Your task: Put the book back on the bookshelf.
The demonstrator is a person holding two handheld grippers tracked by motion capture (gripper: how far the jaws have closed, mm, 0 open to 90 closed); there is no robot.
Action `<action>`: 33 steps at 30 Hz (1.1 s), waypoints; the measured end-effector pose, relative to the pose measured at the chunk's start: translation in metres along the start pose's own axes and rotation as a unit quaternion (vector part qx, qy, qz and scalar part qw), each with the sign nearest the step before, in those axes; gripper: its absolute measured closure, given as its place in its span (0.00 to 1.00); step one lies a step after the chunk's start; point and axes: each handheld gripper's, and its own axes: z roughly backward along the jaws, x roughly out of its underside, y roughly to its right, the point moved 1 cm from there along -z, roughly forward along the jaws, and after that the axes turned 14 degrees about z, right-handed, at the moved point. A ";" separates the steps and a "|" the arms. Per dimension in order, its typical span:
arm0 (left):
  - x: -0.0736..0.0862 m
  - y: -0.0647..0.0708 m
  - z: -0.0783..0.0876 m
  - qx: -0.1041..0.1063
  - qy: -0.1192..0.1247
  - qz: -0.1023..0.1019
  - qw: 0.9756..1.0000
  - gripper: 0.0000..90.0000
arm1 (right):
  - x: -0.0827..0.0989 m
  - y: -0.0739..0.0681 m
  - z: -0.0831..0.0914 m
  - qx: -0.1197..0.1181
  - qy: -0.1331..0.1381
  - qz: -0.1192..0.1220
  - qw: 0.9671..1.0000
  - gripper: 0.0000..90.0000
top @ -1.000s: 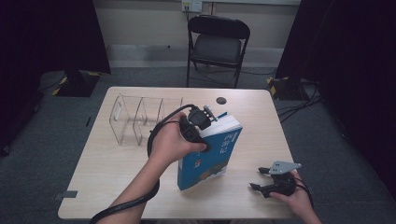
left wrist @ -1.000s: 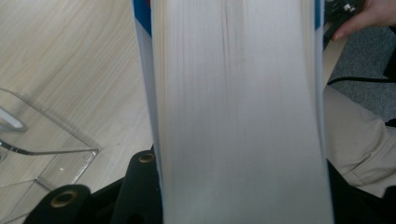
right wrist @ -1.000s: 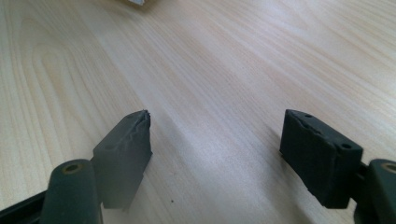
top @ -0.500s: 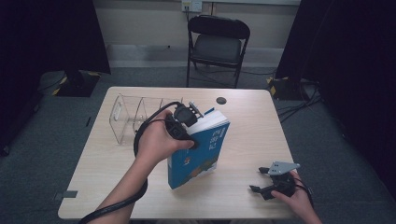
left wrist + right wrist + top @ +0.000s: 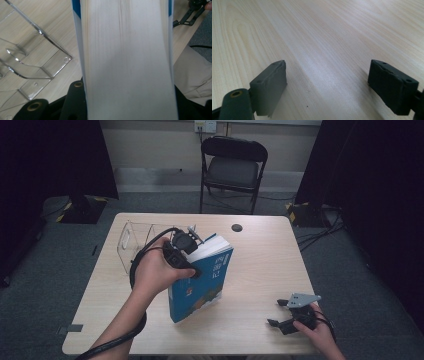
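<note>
A thick blue-covered book [image 5: 200, 280] stands tilted on the wooden table [image 5: 260, 260], its lower corner resting on the wood. My left gripper [image 5: 197, 251] is shut on the book's upper end, and the white page edge [image 5: 125, 60] runs up between its black jaws in the left gripper view. My right gripper [image 5: 276, 312] rests near the table's front right corner. Its jaws have just been opening. Nothing but bare wood lies between its pads [image 5: 272, 80], and the right gripper [image 5: 334, 82] is open.
A clear acrylic divider rack [image 5: 132, 237] stands at the back left, just left of the book, and also shows as the rack [image 5: 32, 62] beside the book. A small black disc [image 5: 236, 227] lies near the far edge. A folding chair [image 5: 235, 165] stands behind the table.
My left hand has carried the book leftward, toward the clear rack. The right hand has stayed in its place at the front right.
</note>
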 end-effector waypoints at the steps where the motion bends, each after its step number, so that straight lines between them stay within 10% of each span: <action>1: 0.000 -0.001 0.001 -0.003 -0.001 -0.002 1.000 0.69 | 0.000 0.000 0.000 0.000 0.000 0.000 1.000 0.17; 33: 0.024 -0.036 0.026 -0.024 0.014 0.051 0.998 0.69 | 0.000 0.000 0.000 0.001 0.000 -0.001 1.000 0.17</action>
